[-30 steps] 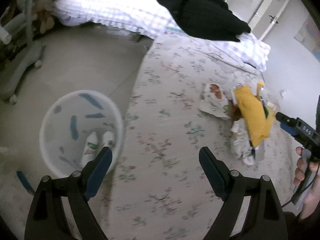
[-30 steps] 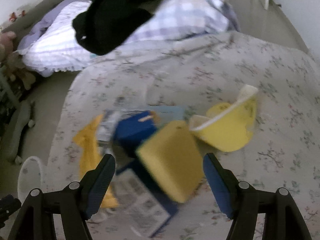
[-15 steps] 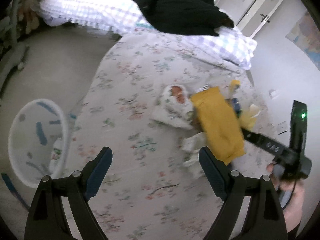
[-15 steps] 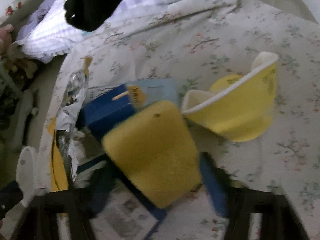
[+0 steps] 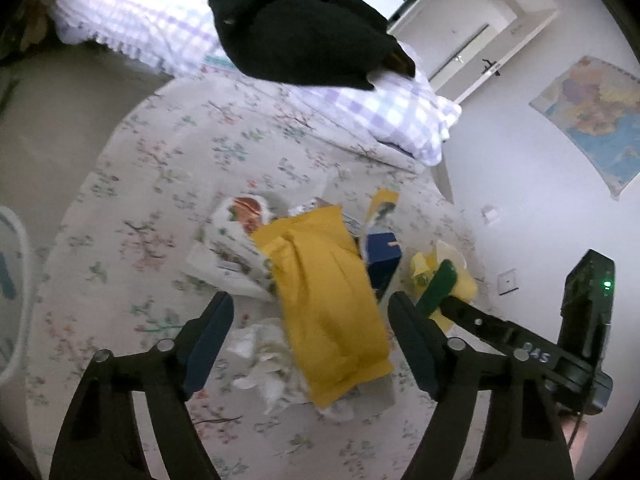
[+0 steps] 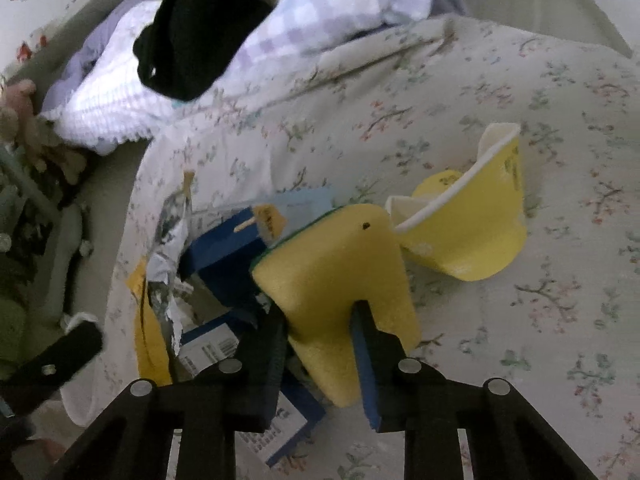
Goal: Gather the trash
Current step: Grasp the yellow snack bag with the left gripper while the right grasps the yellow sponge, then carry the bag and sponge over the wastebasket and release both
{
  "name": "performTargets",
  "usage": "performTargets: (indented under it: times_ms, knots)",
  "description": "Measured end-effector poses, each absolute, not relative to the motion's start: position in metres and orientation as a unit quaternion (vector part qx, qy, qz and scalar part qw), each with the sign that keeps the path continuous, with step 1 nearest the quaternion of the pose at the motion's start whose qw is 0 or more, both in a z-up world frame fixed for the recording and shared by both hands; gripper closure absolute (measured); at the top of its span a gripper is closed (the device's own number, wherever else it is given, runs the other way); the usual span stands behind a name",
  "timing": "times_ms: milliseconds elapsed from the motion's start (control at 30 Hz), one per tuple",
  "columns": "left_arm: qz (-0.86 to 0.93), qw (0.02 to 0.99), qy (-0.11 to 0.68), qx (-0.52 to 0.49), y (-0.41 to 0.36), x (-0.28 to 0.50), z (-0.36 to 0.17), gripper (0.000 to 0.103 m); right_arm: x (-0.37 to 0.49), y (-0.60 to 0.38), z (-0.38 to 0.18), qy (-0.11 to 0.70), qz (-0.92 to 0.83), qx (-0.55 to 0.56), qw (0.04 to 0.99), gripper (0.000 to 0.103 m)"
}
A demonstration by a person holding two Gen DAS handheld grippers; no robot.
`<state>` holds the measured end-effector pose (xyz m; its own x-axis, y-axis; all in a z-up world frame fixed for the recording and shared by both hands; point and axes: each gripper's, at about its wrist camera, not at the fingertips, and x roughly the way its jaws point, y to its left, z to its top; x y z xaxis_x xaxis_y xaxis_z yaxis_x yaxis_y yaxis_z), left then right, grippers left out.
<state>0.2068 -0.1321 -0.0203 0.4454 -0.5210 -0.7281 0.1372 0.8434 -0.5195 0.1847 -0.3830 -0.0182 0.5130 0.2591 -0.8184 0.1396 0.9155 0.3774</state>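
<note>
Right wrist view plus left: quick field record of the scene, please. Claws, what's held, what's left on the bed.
right claw: just closing, now shut on yellow sponge
left claw: open, holds nothing, above yellow padded envelope
beside sponge: crushed yellow paper cup, blue box
other trash: printed food wrapper, crumpled tissue
surface: floral bedspread

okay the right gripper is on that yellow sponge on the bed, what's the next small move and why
Probably lift it straight up off the pile. The right gripper has just been closing, and its pads now pinch the yellow sponge with a green scrub side, denting it. The sponge lies against the blue carton and the crushed yellow paper cup, so dragging sideways could scatter them.
</note>
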Motion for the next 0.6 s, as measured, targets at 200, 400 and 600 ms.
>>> performTargets:
  times_ms: [200,400,600]
  knots:
    - [-0.213,0.817,0.497,-0.200,-0.147,0.212,-0.030,0.029,0.174,-0.396,-0.008,0.486,0.027,0.196,0.851,0.074]
    - [-0.213,0.808,0.506,-0.213,-0.148,0.215,-0.036,0.042,0.170,-0.405,-0.008,0.488,0.019,0.196,0.850,0.074]
    - [-0.228,0.812,0.496,-0.207,-0.148,0.211,-0.031,0.058,0.168,-0.405,-0.005,0.486,0.015,0.191,0.852,0.074]
